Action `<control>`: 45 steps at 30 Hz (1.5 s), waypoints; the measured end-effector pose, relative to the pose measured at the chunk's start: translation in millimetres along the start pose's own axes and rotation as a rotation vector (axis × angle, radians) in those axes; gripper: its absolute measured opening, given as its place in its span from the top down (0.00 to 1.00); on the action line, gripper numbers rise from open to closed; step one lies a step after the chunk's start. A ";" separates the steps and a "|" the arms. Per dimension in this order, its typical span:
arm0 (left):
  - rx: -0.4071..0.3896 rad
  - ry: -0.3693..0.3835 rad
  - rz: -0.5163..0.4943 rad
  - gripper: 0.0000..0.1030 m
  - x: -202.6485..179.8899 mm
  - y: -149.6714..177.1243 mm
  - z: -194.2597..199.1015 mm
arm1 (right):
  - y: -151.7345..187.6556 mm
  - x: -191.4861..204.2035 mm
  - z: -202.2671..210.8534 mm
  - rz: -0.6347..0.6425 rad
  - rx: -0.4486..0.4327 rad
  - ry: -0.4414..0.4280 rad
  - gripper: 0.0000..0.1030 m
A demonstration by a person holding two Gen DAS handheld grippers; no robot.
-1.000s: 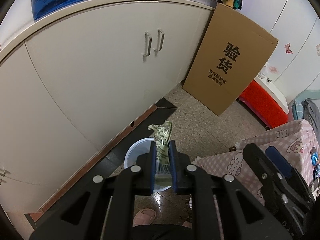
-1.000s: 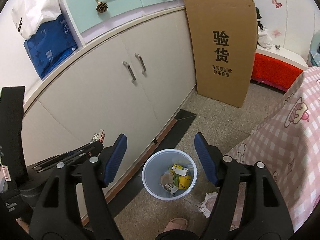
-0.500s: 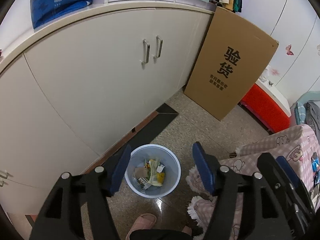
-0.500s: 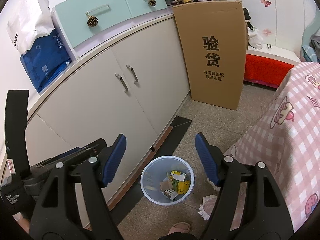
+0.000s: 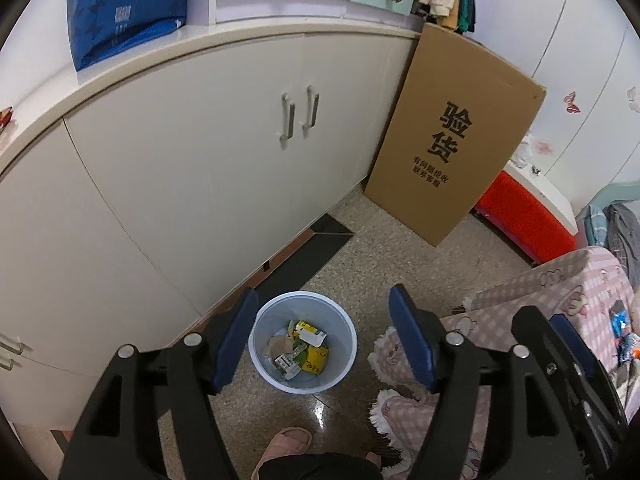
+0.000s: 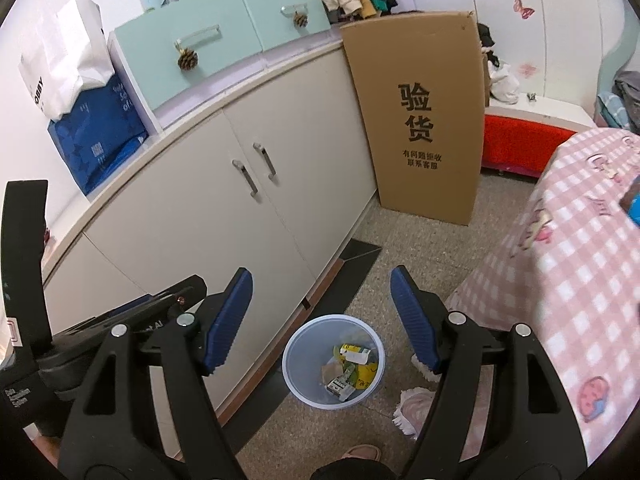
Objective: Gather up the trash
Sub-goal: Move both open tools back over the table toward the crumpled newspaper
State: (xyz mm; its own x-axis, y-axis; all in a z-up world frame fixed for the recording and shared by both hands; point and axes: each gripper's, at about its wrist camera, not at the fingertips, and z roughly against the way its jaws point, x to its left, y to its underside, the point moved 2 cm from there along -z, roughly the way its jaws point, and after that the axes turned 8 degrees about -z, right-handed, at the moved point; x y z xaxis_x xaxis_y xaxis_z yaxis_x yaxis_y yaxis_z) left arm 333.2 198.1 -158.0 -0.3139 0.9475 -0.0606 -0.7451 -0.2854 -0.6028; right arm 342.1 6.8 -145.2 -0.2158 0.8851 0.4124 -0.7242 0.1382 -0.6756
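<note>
A pale blue waste bin (image 5: 260, 344) stands on the floor by the cabinet, with wrappers and small cartons (image 5: 302, 350) lying inside. My left gripper (image 5: 322, 304) hovers above the bin. Its jaws are opening, with nothing between the blue pads. In the right wrist view the same bin (image 6: 296, 368) and its trash (image 6: 348, 372) sit below my right gripper (image 6: 320, 280), which is open and empty. The left gripper's black body (image 6: 160, 304) shows at the left of that view.
Cream cabinet doors (image 5: 200, 160) run along the left. A tall cardboard box (image 5: 452, 140) leans at their end, with a red box (image 5: 524, 216) beyond. A pink checked cloth (image 5: 560, 292) hangs at the right. A person's pink slipper (image 5: 286, 446) is near the bin.
The left gripper, shut on a green wrapper a second ago, has opened; the wrapper now lies in the bin. Both grippers have risen a little from the bin.
</note>
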 end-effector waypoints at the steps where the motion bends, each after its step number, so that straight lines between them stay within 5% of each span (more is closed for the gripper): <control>1: -0.011 0.008 -0.004 0.34 -2.9 -0.7 6.2 | -1.3 -2.2 7.0 -0.003 -0.010 0.002 0.31; 11: -0.099 0.072 -0.089 0.32 -60.5 2.9 63.3 | -12.8 -43.8 85.4 -0.044 -0.121 0.050 0.29; 24: -0.146 0.188 -0.329 0.31 -209.0 41.3 116.5 | -11.6 -160.9 191.0 -0.175 -0.247 0.197 0.27; 35: -0.106 0.245 -0.536 0.30 -326.1 87.7 119.1 | 9.1 -266.0 239.1 -0.318 -0.275 0.302 0.27; 45: -0.051 0.252 -0.634 0.30 -387.1 111.6 97.8 | 16.1 -322.4 246.2 -0.391 -0.253 0.338 0.27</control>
State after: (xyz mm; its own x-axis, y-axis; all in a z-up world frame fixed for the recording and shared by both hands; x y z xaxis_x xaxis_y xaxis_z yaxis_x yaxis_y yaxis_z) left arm 314.0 -214.7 -124.1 0.3250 0.9356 0.1375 -0.7089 0.3373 -0.6194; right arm 238.7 -385.8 -138.6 0.2885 0.8337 0.4708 -0.5196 0.5494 -0.6544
